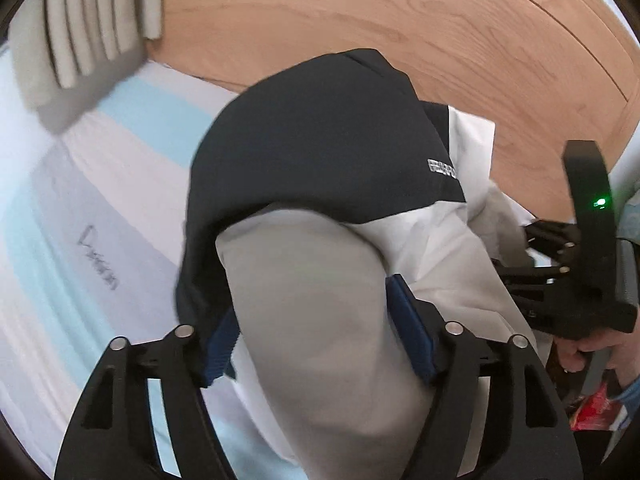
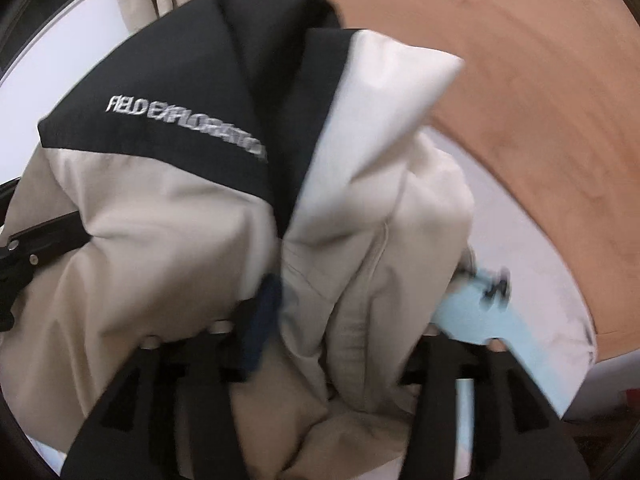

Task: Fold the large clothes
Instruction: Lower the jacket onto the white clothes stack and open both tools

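A large jacket, black [image 1: 320,140] at the shoulders and beige below, lies bunched on the bed. In the right wrist view the jacket [image 2: 160,220] shows grey lettering on its black panel. My left gripper [image 1: 316,336] stands wide, with a beige fold bulging loosely between its blue pads [image 1: 412,336]. My right gripper [image 2: 348,332] is also spread, with crumpled beige cloth lying between its fingers; its right finger is mostly hidden by fabric. The right gripper [image 1: 536,264] shows at the jacket's right side, held by a hand [image 1: 600,352].
The bed has a striped white and light-blue sheet [image 1: 100,200]. A curved wooden headboard [image 1: 360,20] runs behind the jacket. Beige curtain folds [image 1: 88,20] hang at the upper left. A red packet [image 1: 596,408] lies low at the right edge.
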The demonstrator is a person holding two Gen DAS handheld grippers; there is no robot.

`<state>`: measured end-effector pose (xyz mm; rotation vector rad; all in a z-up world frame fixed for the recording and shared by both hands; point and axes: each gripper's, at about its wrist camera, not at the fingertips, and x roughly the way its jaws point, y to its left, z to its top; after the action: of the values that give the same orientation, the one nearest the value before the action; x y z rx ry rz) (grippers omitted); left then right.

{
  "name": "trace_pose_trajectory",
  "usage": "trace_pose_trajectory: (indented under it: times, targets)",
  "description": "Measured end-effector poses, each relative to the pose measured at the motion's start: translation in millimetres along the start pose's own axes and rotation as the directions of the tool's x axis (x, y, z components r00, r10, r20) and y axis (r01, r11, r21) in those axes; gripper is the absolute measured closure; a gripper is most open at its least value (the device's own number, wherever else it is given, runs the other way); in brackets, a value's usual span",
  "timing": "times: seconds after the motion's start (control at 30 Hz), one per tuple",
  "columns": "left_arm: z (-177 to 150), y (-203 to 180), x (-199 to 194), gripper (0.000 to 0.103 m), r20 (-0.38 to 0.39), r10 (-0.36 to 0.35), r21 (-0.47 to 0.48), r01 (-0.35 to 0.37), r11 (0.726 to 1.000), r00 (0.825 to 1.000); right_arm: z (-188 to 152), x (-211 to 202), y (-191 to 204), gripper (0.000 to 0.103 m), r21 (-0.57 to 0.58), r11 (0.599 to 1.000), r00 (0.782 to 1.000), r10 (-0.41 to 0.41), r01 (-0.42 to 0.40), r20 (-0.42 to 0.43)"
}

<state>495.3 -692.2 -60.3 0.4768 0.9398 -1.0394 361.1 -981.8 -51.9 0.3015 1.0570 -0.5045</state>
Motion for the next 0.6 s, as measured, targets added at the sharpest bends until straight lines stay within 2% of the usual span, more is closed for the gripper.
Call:
trace_pose_trajectory:
  times: [0.03, 0.07, 0.23, 0.3, 0.43, 0.5, 0.57, 0.6]
  targets:
    - [-1, 1, -3, 0.023, 0.002, 0.022, -0.011, -0.022, 1.000, 1.000, 1, -6, -3, 0.041, 0.009, 1.000, 1.000, 0.005, -0.005, 0.015]
    - [-1, 2, -7, 0.020, 0.005, 0.045, -0.024, -0.045, 0.999, 0.999, 1, -9, -4, 0.038, 0.012, 1.000, 1.000, 0.006, -0.006, 0.019]
    - [-3, -1, -29, 0.014, 0.047, 0.135, -0.048, -0.133, 0.990, 0.990, -2, -18, -5, 0.036, -0.002, 1.000, 0.999, -0.006, 0.007, 0.052]
    - [-6, -2, -37, 0.009, 0.059, 0.183, -0.049, -0.180, 0.982, 0.981, -6, -29, -1, 0.029, -0.003, 1.000, 0.998, 0.001, -0.001, 0.070]
    - [-13, 0, -55, 0.006, 0.072, 0.231, -0.085, -0.225, 0.971, 0.970, -8, -55, 0, 0.016, 0.017, 1.000, 0.994, 0.014, -0.016, 0.111]
    - [-16, -2, -64, 0.006, 0.089, 0.262, -0.096, -0.253, 0.963, 0.961, -10, -71, 5, 0.014, 0.005, 1.000, 0.988, 0.010, -0.011, 0.152]
    - [-22, -7, -77, 0.006, 0.117, 0.305, -0.125, -0.291, 0.949, 0.945, -14, -81, 11, 0.009, -0.016, 1.000, 0.982, 0.004, -0.001, 0.189]
    - [-25, -7, -87, 0.006, 0.141, 0.336, -0.157, -0.314, 0.936, 0.931, -15, -86, 14, 0.008, -0.028, 1.000, 0.978, -0.002, 0.008, 0.210]
